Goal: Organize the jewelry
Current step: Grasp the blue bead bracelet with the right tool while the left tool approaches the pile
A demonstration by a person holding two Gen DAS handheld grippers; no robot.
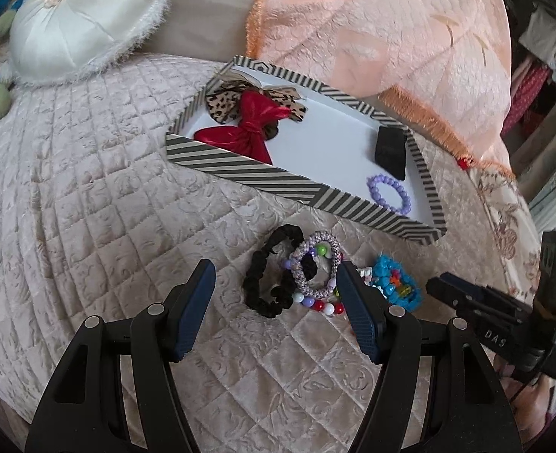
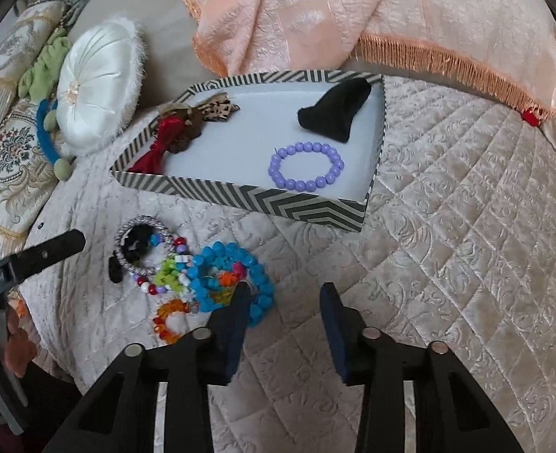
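Resting on a quilted beige velvet bedspread (image 2: pixel 447 226): shallow striped black-and-cream cardboard box (image 2: pixel 240 192) holding a lilac beaded bracelet (image 2: pixel 306 166), red satin bow (image 1: pixel 253 124), leopard-print bow (image 1: pixel 221 104) and black fabric pouch (image 2: pixel 334 113). Heaped just in front of the box: black scrunchie (image 1: pixel 266 283), woven lilac-grey bracelet (image 1: pixel 317 268), multicoloured bead strand (image 2: pixel 164 275), turquoise chunky bead bracelet (image 2: pixel 232 283), orange bead ring (image 2: pixel 170 319). Left gripper (image 1: pixel 274 302) spread wide above the scrunchie, grasping nothing; right gripper (image 2: pixel 285 324) parted, empty, left fingertip (image 2: pixel 236 313) overlapping the turquoise bracelet
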